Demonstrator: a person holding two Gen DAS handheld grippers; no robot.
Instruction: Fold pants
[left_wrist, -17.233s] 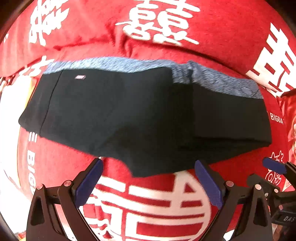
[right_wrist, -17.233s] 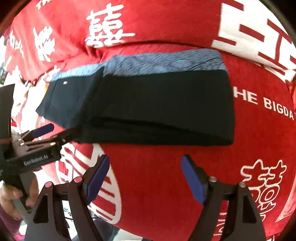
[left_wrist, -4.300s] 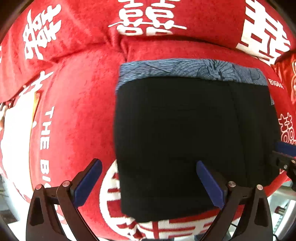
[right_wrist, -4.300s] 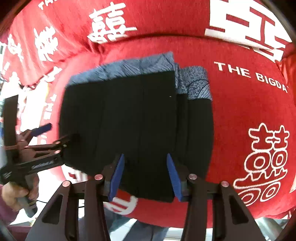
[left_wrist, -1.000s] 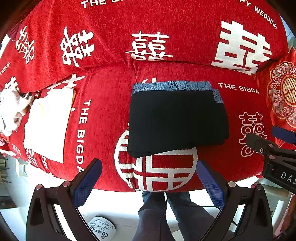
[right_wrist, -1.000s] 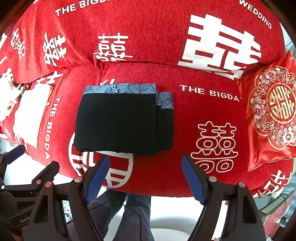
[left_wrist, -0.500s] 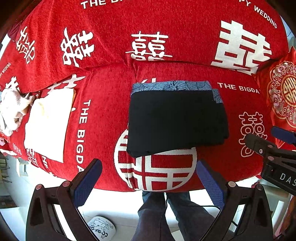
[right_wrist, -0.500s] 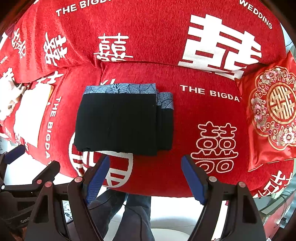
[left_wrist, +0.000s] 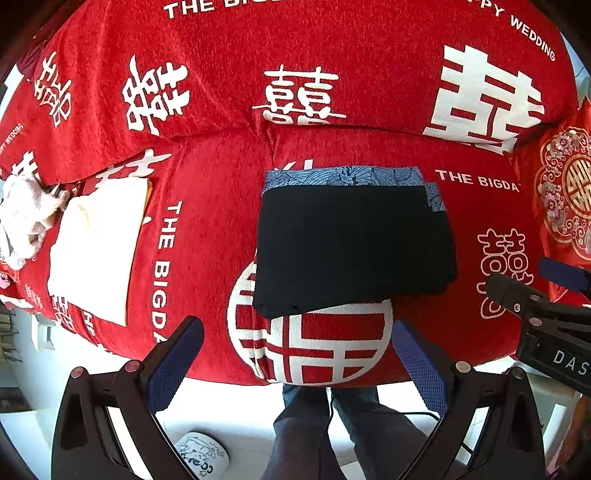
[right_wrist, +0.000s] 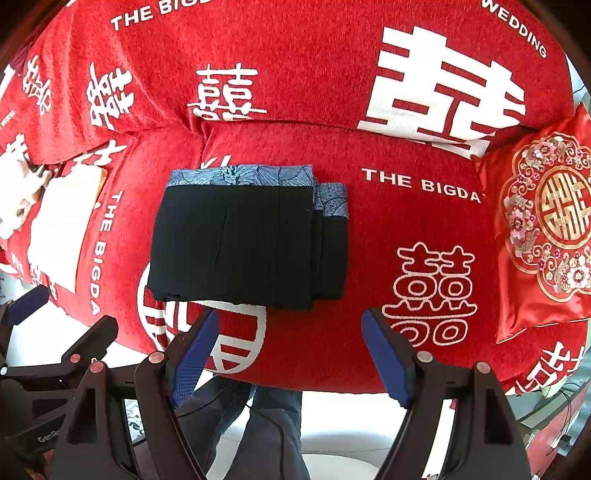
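The black pants (left_wrist: 351, 247) with a blue patterned waistband lie folded into a compact rectangle on the red sofa seat (left_wrist: 207, 229). They also show in the right wrist view (right_wrist: 247, 243), with stacked layers at the right edge. My left gripper (left_wrist: 299, 358) is open and empty, held back from the sofa's front edge. My right gripper (right_wrist: 290, 354) is open and empty, also pulled back below the pants. Neither touches the cloth.
A folded white cloth (left_wrist: 99, 247) and a crumpled white garment (left_wrist: 22, 221) lie at the sofa's left. An embroidered red cushion (right_wrist: 546, 229) stands at the right. The person's legs (left_wrist: 332, 432) and a slipper (left_wrist: 201, 458) are on the floor below.
Over the last second nothing has visibly changed. Earlier the pants lay wider; they were folded smaller and both grippers drew back from them.
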